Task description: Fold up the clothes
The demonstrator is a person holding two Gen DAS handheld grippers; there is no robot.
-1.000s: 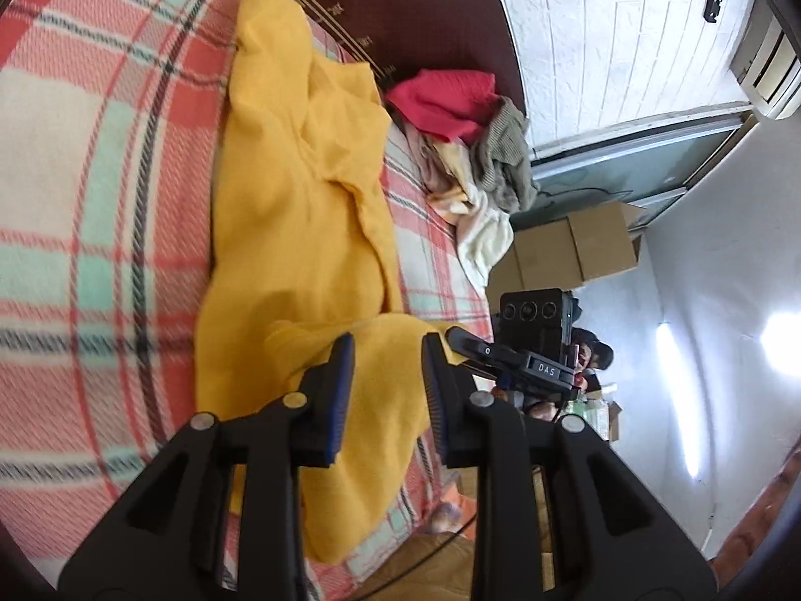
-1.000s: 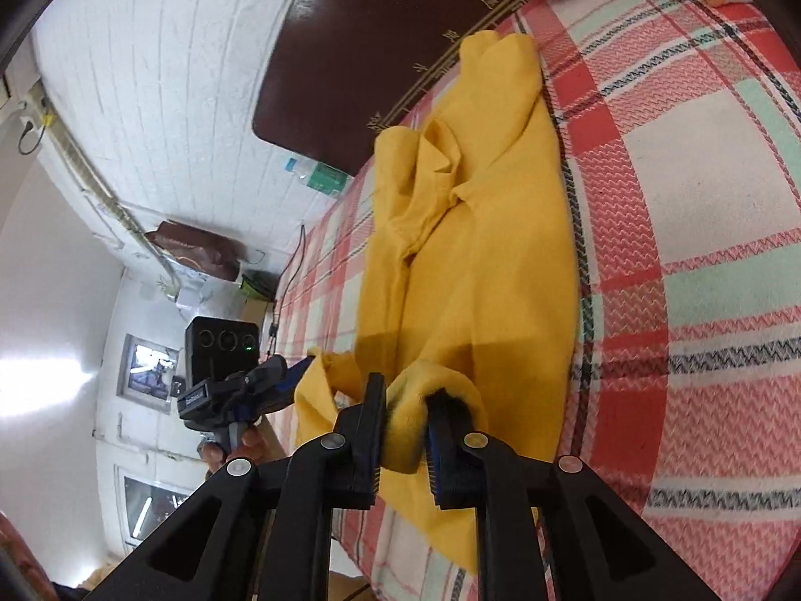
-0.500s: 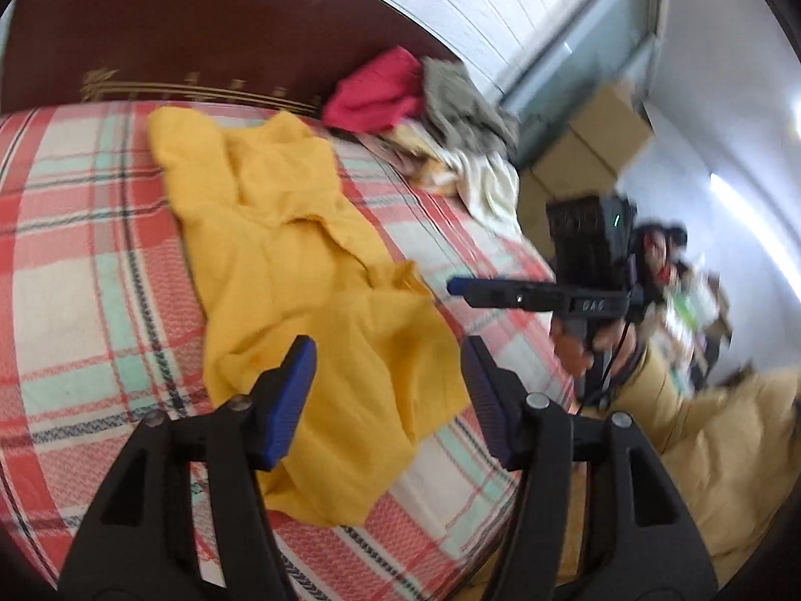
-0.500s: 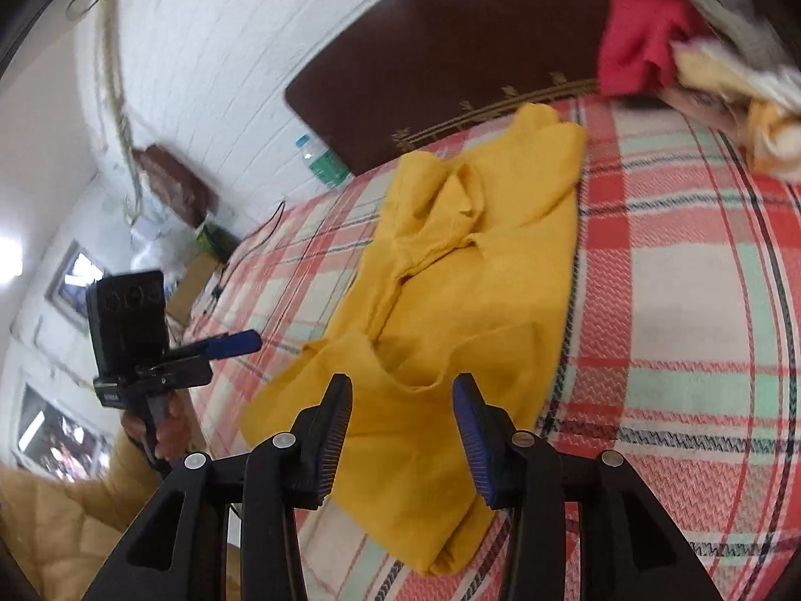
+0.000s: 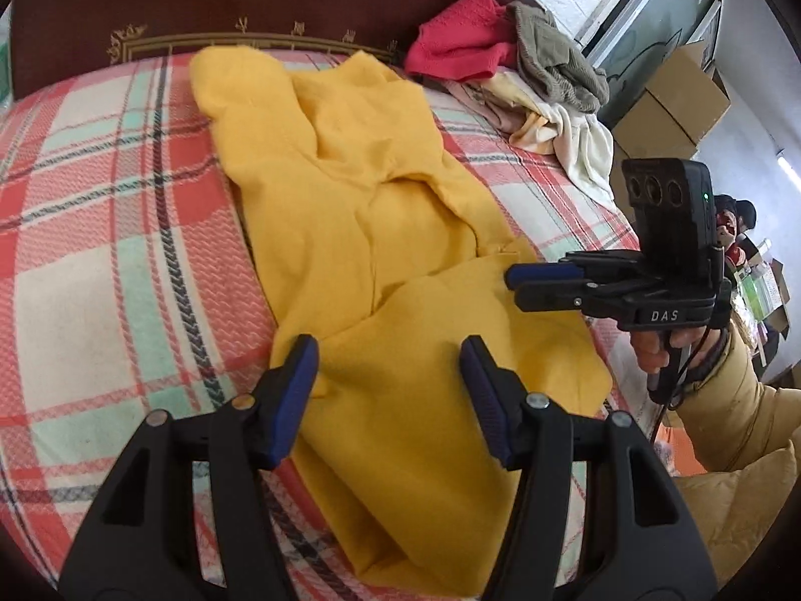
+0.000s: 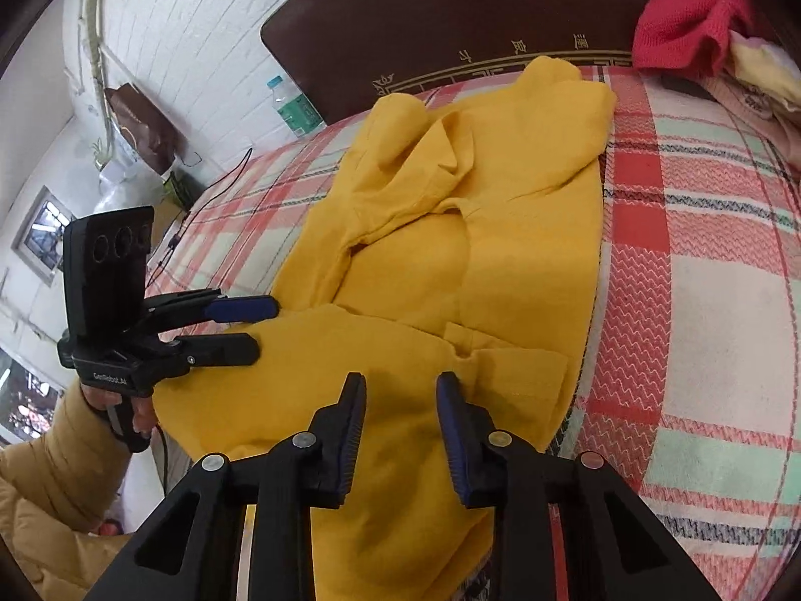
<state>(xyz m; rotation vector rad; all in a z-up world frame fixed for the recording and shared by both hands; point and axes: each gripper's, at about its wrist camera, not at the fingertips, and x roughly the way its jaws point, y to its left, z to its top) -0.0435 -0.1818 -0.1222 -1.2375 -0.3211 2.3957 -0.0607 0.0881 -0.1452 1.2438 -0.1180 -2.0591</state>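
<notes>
The yellow garment (image 5: 380, 250) lies spread on the plaid bed (image 5: 100, 230), its near end doubled back over the middle, and neither gripper holds it: the left gripper (image 5: 388, 395) hovers with jaws wide apart and empty, while the right gripper (image 6: 398, 425) is narrowing its jaws with no cloth between them. The folded flap sits skewed and rumpled near the bed's edge, so a further fold would likely lock in the creases. A careless pinch could catch both layers or drag the garment off the bed.
</notes>
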